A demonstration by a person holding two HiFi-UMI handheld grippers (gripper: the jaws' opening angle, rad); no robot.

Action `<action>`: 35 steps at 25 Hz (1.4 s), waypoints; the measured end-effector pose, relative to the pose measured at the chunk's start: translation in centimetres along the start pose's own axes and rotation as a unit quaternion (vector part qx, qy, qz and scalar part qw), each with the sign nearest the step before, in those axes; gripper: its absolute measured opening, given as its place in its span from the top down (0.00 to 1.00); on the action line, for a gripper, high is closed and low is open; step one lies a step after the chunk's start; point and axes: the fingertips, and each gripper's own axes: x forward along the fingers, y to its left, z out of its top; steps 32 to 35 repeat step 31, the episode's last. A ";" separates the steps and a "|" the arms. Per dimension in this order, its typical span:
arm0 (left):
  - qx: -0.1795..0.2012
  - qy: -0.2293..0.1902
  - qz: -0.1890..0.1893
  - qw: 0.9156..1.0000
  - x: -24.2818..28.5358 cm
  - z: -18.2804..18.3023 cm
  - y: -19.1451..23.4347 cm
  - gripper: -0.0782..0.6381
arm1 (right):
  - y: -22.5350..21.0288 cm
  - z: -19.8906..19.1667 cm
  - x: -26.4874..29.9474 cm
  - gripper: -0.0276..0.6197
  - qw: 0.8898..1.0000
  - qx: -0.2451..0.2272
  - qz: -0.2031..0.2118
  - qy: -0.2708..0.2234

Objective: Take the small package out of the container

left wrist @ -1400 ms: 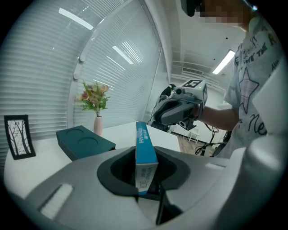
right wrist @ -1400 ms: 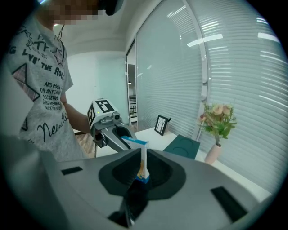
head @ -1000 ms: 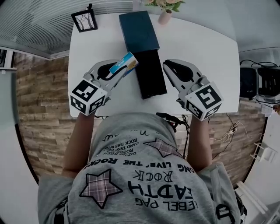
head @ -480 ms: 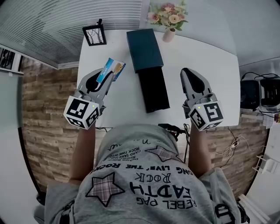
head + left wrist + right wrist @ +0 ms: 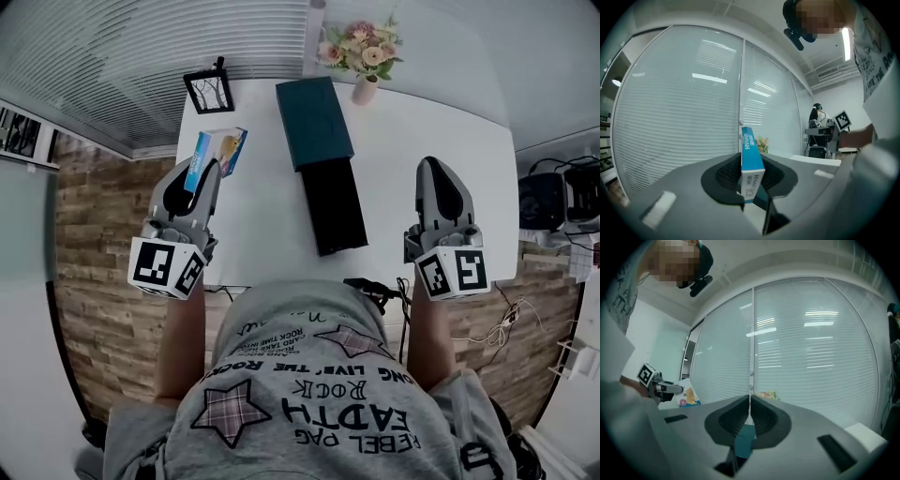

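Carrying small package [image 5: 217, 154] farther from container [image 5: 315, 122]

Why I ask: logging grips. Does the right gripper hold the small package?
No, the right gripper is shut, empty; the left gripper holds the small package.

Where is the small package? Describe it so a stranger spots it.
Above the left edge of the white table, the left gripper holds the small package between its jaws. It is a thin blue-and-white carton, far smaller than the dark teal container at mid-table.
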 end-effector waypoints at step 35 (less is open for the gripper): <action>0.012 -0.025 0.007 1.000 0.1 1.6 0.1 0.77 | 1.4 0.2 2.0 0.93 0.999 -0.013 0.026 0.028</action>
